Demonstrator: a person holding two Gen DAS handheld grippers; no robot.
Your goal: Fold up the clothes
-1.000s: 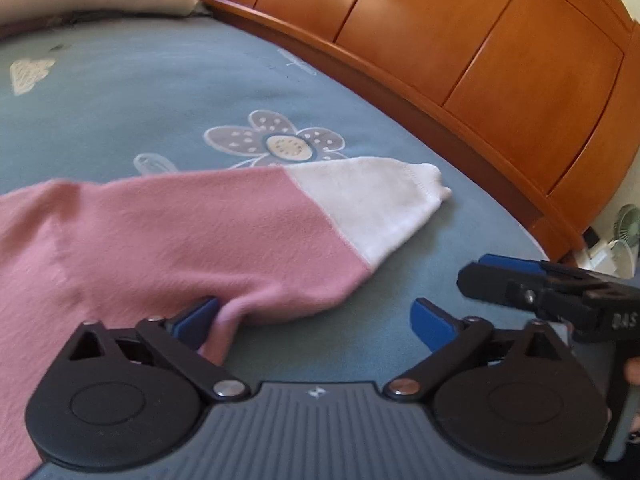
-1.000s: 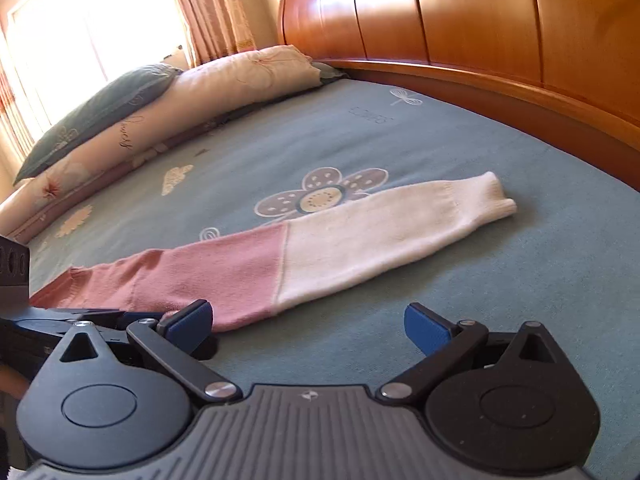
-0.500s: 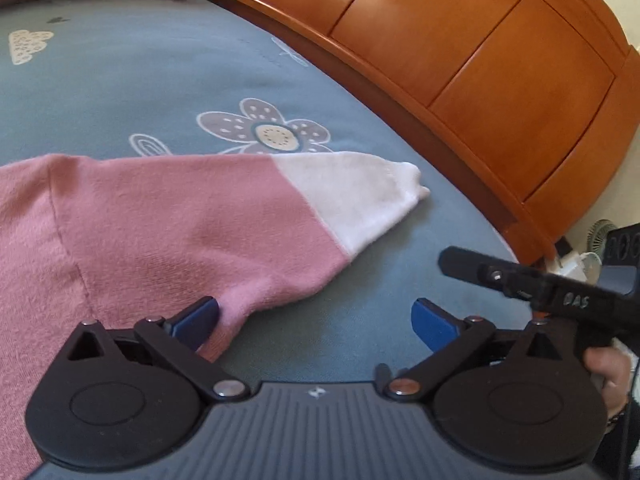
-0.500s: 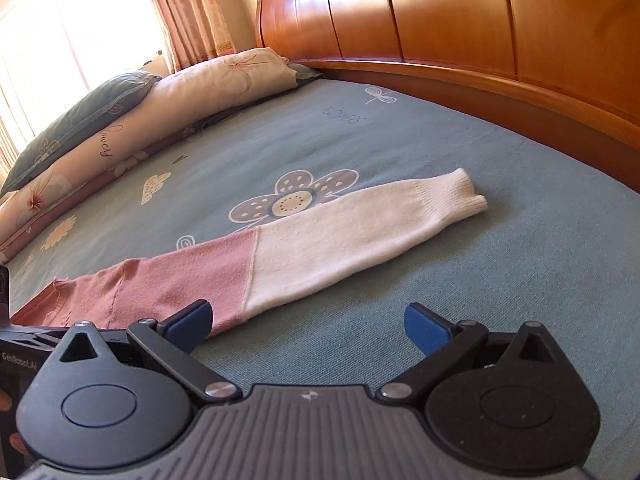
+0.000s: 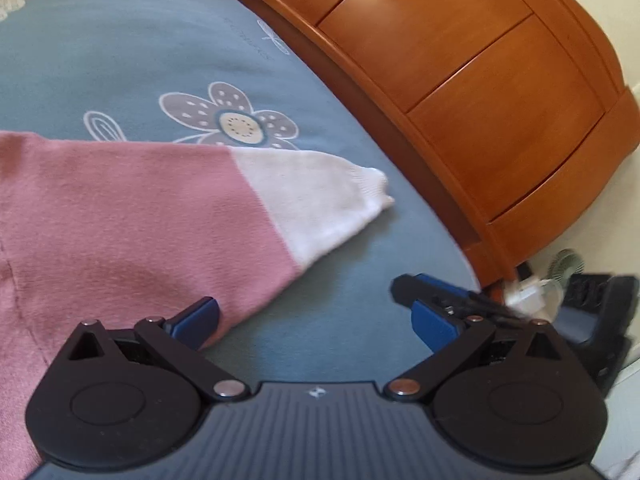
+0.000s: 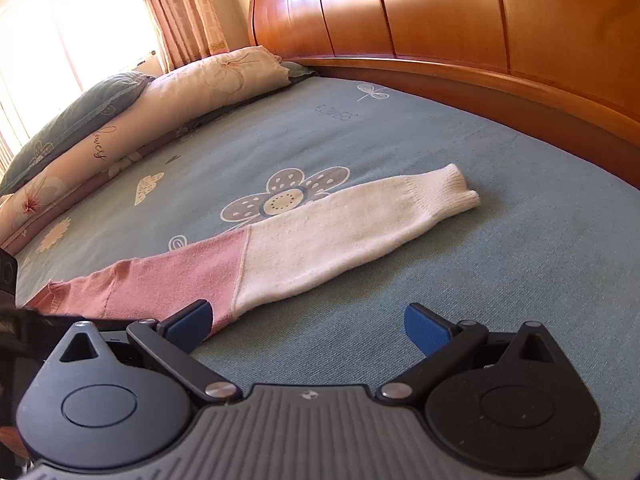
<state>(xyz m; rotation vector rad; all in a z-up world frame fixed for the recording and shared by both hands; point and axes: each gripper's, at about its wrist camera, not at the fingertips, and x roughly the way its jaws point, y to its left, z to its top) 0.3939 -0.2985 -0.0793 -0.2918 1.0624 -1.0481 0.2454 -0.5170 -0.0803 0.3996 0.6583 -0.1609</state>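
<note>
Pink-and-white sweater [image 5: 132,216] spread flat on blue bedsheet [image 6: 500,264], sleeve [image 6: 320,236] stretched toward wooden headboard [image 6: 460,20]. Left gripper [image 5: 316,322] jaws wide apart, empty, over sleeve's lower edge. Right gripper [image 6: 306,326] likewise spread, empty. 2 pillows [image 6: 160,96] behind.

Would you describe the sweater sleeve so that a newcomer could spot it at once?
On the blue-grey bedspread, beside the wooden headboard, the sleeve lies flat next to a printed flower. It is pink on one half and white on the other, ending in a ribbed cuff.
</note>
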